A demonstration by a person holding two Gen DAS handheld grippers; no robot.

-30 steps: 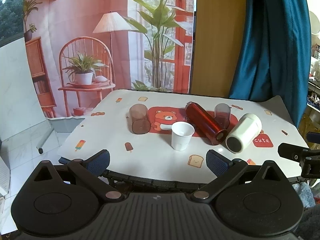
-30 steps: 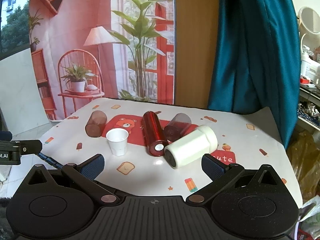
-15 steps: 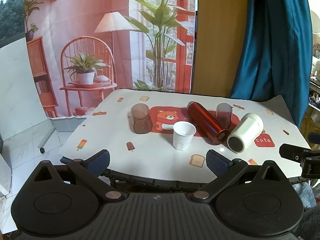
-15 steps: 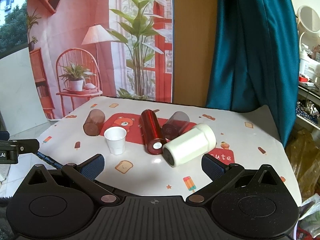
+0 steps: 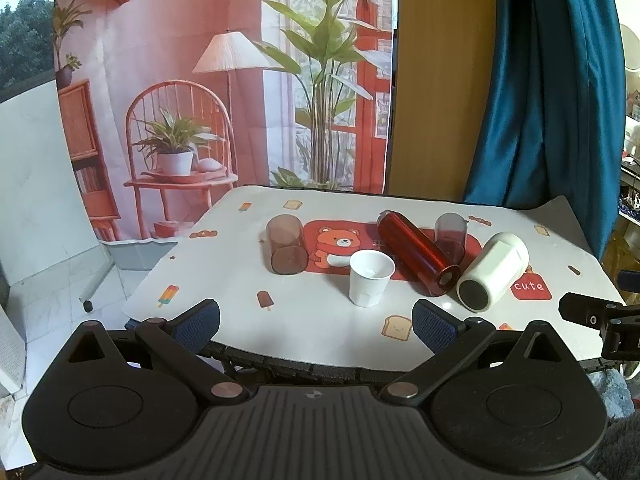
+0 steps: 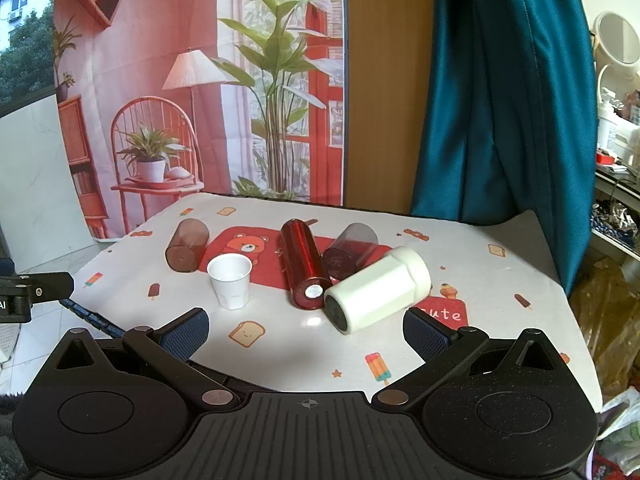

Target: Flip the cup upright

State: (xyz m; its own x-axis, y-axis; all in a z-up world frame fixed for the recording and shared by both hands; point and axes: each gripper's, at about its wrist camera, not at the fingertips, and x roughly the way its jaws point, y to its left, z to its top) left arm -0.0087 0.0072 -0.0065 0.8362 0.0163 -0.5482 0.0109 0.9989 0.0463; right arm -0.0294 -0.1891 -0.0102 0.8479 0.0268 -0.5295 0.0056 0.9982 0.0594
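Four cylinders are laid on their sides on the printed tablecloth (image 5: 224, 276): a smoky brown plastic cup (image 5: 285, 245), a glossy red metal bottle (image 5: 416, 252), a second tinted cup (image 6: 351, 245) and a matte white faceted tumbler (image 6: 376, 291), their bases turned toward the cameras. A white paper cup (image 5: 370, 276) is stood upright near the middle. The left gripper (image 5: 316, 322) and right gripper (image 6: 306, 328) are spread wide and empty. A round mirror (image 6: 616, 40) is shown only in the right view.

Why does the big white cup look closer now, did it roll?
No. The white cup lies against the red bottle, beside the "cute" patch, as before.
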